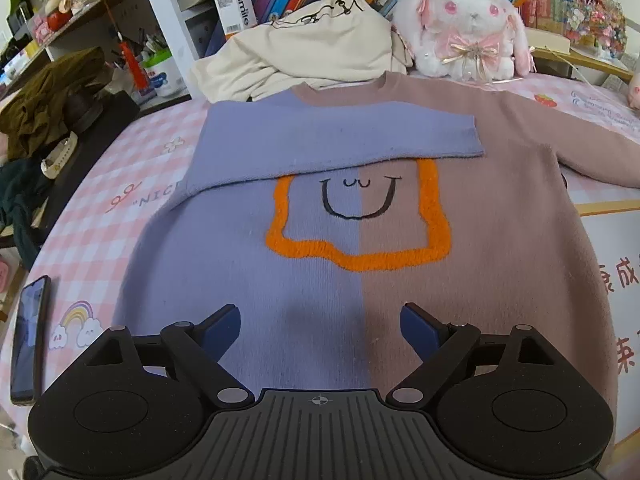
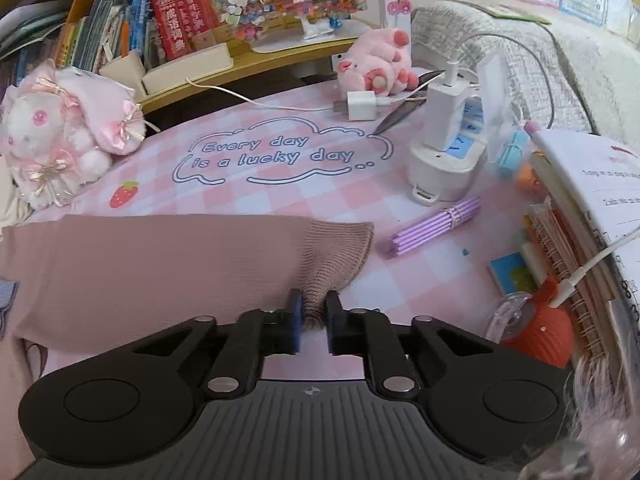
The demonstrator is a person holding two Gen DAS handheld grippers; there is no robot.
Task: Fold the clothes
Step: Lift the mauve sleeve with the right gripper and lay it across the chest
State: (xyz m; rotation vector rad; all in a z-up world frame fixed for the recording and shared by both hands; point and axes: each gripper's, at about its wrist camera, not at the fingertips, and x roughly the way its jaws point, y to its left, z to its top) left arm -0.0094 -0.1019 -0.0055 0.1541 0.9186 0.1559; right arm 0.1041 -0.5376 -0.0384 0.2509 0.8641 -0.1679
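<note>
Left view, sweater [image 1: 360, 208]: flat on the pink checked cloth [image 1: 92, 216], front up; blue sleeve [image 1: 332, 136] folded across the chest.
Left view, left gripper [image 1: 320, 332]: jaws wide apart, nothing between them, above the near hem.
Left view, phone [image 1: 30, 336]: near left of the sweater.
Right view, right gripper [image 2: 313, 312]: clamped on the ribbed cuff [image 2: 336, 256] of the mauve sleeve [image 2: 160, 264].
Right view, purple sticks [image 2: 436, 226]: just right of the cuff.
</note>
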